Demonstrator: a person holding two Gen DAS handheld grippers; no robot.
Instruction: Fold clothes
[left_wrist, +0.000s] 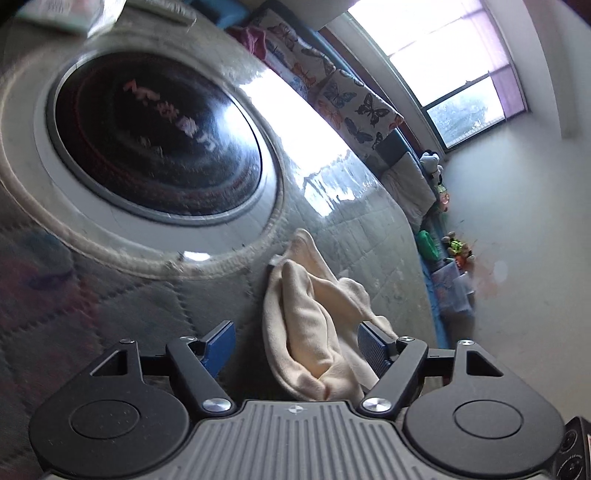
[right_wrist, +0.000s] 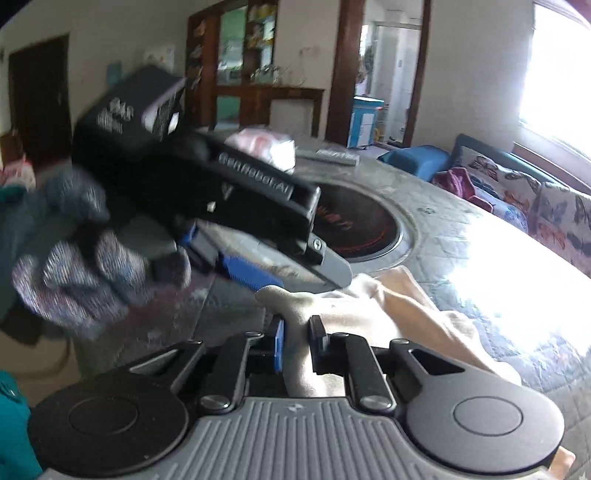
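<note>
Between the spread blue pads of the left claw (left_wrist: 297, 349) lies a cream cloth (left_wrist: 314, 332), bunched in soft folds on the quilted tabletop (left_wrist: 369, 229). The pads stand wide and released; the right-hand pad seems to brush the fabric, though neither presses on it. Ahead of the claw and off to its left sits a round dark glass hob (left_wrist: 155, 136) set into the tabletop, with red lettering too blurred to read. Beyond the claw to its right, a butterfly-patterned cushion (left_wrist: 354, 107) lies along a bench under a bright window (left_wrist: 454, 66).

From the right wrist view, the right claw (right_wrist: 297, 332) is clenched on a fold of the same cream cloth (right_wrist: 399, 314), its pads nearly together with the fabric pinched between them. The rest of the cloth trails away ahead and to the right of this claw. Just above and ahead of it hangs the left claw (right_wrist: 255, 273), blurred, gripped by a gloved hand (right_wrist: 85, 258) to the left. The hob (right_wrist: 365, 225) lies farther ahead on the tabletop (right_wrist: 480, 266).
</note>
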